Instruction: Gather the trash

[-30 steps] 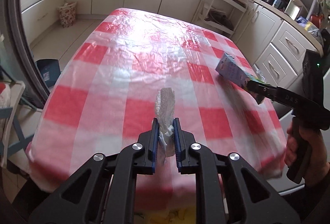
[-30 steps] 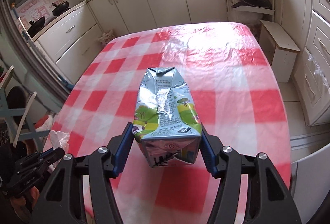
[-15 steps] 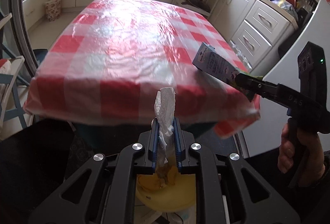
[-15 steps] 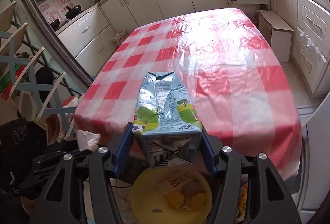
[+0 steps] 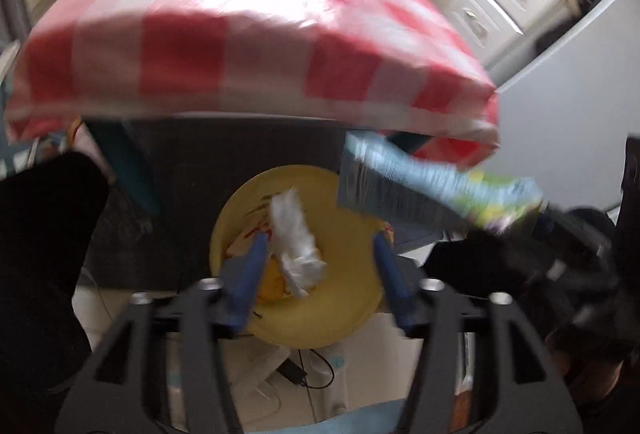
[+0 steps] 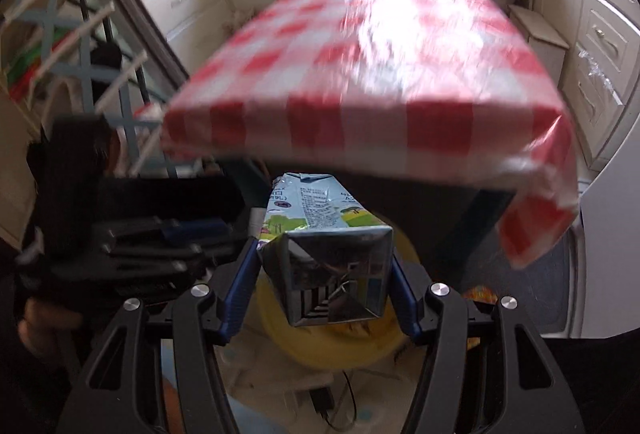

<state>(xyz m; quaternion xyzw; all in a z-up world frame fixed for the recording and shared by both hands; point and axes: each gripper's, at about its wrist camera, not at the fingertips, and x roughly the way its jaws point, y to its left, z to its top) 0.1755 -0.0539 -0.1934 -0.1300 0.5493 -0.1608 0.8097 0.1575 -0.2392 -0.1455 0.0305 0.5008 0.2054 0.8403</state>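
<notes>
My left gripper [image 5: 318, 262] is opening its jaws right over the yellow bin [image 5: 340, 314]. The crumpled white tissue [image 5: 296, 238] sits loose between them, leaning toward the left pad with clear air on the right pad's side, so I judge it is no longer pinched and is on its way down. Its long axis runs away from me, toward the far rim of the bin, and all of it lies inside the rim's outline as I look down.

My right gripper [image 6: 320, 286] is clamped across the flattened base of the milk carton [image 6: 320, 234], both pads pressed on its sides. The carton's long axis points forward, toward the counter [image 6: 360, 122], with its gabled top reaching under the hanging edge of the red-checked cloth. The bin shows beneath the carton's base, so the held end is over the bin while the far end reaches toward the bin's counter side.

Seen from the left wrist, the carton slants in from the right across the bin's far right rim, near my left gripper but apart from it. The bin stands on the floor just in front of the counter's near edge. The left gripper is the one centred over the opening; the right needs, I think, to tip the carton nose-down. The overhanging cloth crowds the bin's far side; the near side is open.
</notes>
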